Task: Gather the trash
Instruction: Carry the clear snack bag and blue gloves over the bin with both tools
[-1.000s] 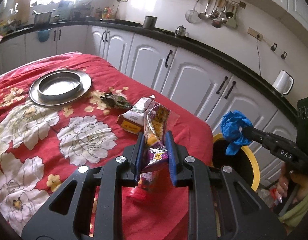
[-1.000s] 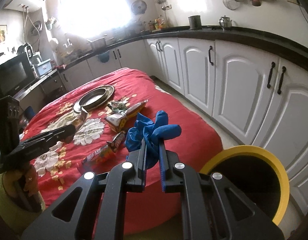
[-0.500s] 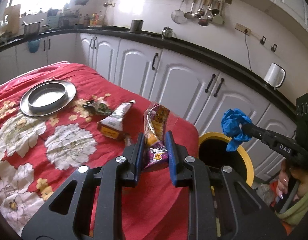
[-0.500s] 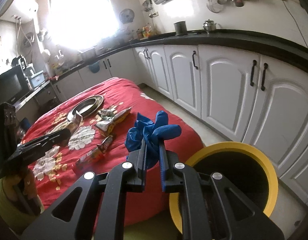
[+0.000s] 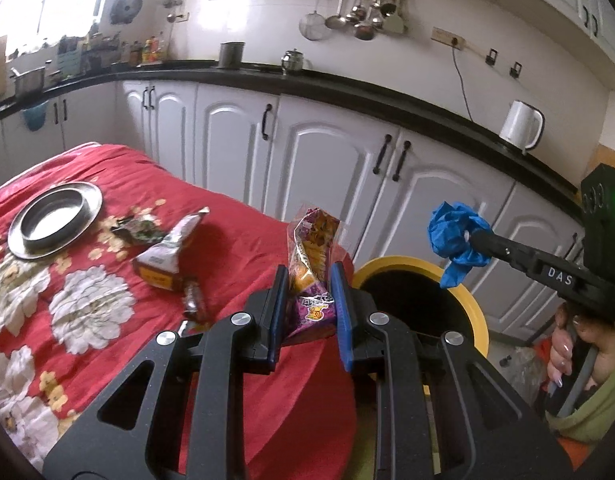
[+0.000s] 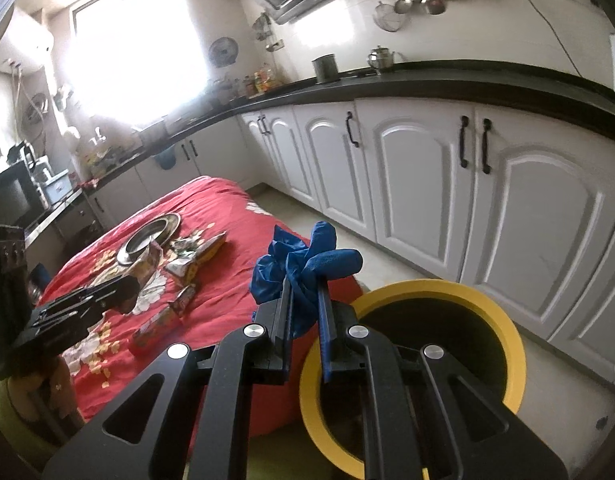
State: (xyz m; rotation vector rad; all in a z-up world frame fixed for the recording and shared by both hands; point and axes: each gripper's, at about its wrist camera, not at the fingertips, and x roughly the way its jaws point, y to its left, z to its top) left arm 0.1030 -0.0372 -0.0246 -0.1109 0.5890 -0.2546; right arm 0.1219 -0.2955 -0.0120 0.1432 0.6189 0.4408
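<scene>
Two pinched scraps: purple-orange snack wrapper (image 5: 312, 276); crumpled blue glove (image 6: 303, 268)

wrist views share yellow bin (image 5: 477, 312)

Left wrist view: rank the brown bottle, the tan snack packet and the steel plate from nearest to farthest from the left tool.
1. Brown bottle, on the red cloth just left of the left tool.
2. Tan snack packet, farther up-left.
3. Steel plate, far left.

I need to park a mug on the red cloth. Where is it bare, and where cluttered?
Bare: the tablecloth between the foil packet and the edge near the yellow bin. Cluttered: wrappers bunch beside the steel plate.
</scene>
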